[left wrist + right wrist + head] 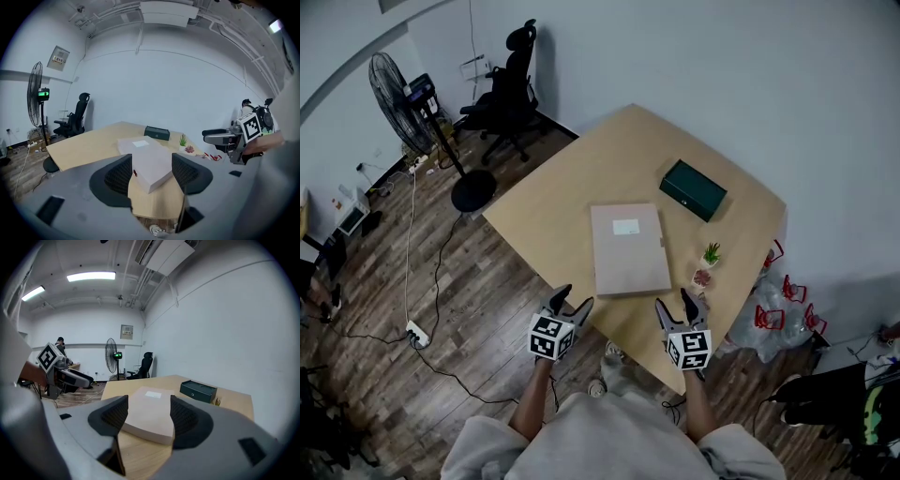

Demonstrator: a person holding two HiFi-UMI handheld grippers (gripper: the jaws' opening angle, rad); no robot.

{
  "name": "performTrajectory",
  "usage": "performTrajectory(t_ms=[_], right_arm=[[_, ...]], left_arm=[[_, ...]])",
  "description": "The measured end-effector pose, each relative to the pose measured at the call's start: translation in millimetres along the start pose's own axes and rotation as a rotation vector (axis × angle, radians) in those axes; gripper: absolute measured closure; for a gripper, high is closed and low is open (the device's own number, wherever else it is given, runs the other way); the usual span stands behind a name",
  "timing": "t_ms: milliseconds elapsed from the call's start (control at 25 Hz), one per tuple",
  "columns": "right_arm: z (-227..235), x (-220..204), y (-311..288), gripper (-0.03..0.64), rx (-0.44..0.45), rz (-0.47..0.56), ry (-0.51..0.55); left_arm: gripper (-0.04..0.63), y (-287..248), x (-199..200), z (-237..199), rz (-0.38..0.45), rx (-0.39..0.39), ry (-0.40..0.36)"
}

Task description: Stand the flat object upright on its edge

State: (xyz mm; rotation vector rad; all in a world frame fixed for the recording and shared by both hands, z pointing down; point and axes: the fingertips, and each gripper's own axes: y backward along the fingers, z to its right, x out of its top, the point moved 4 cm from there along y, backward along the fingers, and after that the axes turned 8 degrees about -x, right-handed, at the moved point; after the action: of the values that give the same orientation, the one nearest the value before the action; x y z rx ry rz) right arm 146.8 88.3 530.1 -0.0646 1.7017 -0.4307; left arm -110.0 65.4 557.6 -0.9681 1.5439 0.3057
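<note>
A flat beige box (628,248) with a white label lies flat on the wooden table (609,159), near its front edge. Both grippers hover just off that edge, apart from the box. My left gripper (572,300) is open at the box's near left corner. My right gripper (675,305) is open at its near right corner. In the left gripper view the box (149,161) shows between the open fingers (117,176), beyond their tips. The right gripper view frames the box (150,416) the same way, with nothing held in either gripper.
A dark green case (694,189) sits at the table's far right. Two small potted plants (710,254) stand just right of the box. A fan (403,103) and an office chair (511,89) stand on the floor at far left. Red clips and bags (783,300) lie right of the table.
</note>
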Motion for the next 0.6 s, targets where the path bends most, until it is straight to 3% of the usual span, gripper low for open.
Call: performTrajectory(t_ms=[600], right_arm=[[22.5,20.4,-72.7,0.339,0.062,-0.002,0.002]], left_arm=[[0.339,-55.5,23.5,-43.8,-0.046,0.02,0.034]])
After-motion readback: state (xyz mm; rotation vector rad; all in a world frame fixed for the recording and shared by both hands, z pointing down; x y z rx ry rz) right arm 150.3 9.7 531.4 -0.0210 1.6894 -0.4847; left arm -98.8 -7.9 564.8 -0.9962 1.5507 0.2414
